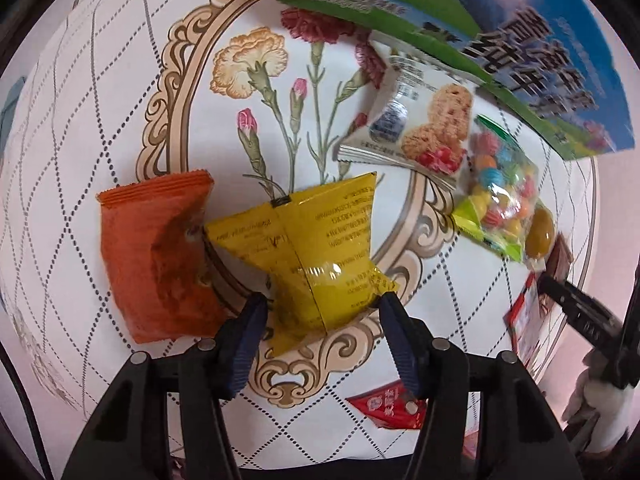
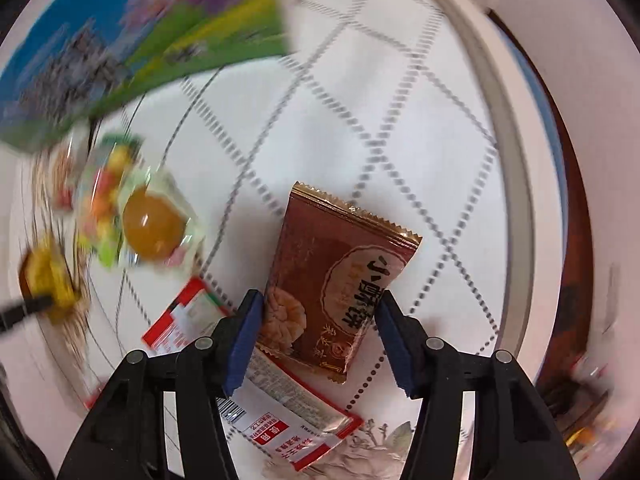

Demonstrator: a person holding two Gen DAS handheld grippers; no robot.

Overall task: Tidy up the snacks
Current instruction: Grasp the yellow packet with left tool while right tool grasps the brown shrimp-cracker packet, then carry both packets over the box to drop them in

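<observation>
Both grippers are set at the grasping step of the sorting, each placed over its own packet.

In the left wrist view, the left gripper is seen spread wide, its blue pads at either side of the near end of the yellow packet, which lies on the flowered tablecloth. The wrapper appears pinched in between the pads, though a firm grip cannot be told. The orange packet lies just beside it on the left, touching its corner, and could be dragged along. A red sachet is partly hidden under the right finger.

In the right wrist view, the right gripper is likewise held open around the lower part of the brown pastry packet; the left pad is at the wrapper's edge, and contact at the right pad cannot be made out. Beneath the packet's near end a red-and-white sachet is lying, and it may be caught if the jaws are closed low.

The next move is judged to call for a closing of both jaws and a clean lift.

Farther off, the cookie packet, the bag of coloured candies and a wrapped amber sweet are crowded against the large blue-and-green carton, probably the place meant for the snacks; its opening is not shown.
</observation>
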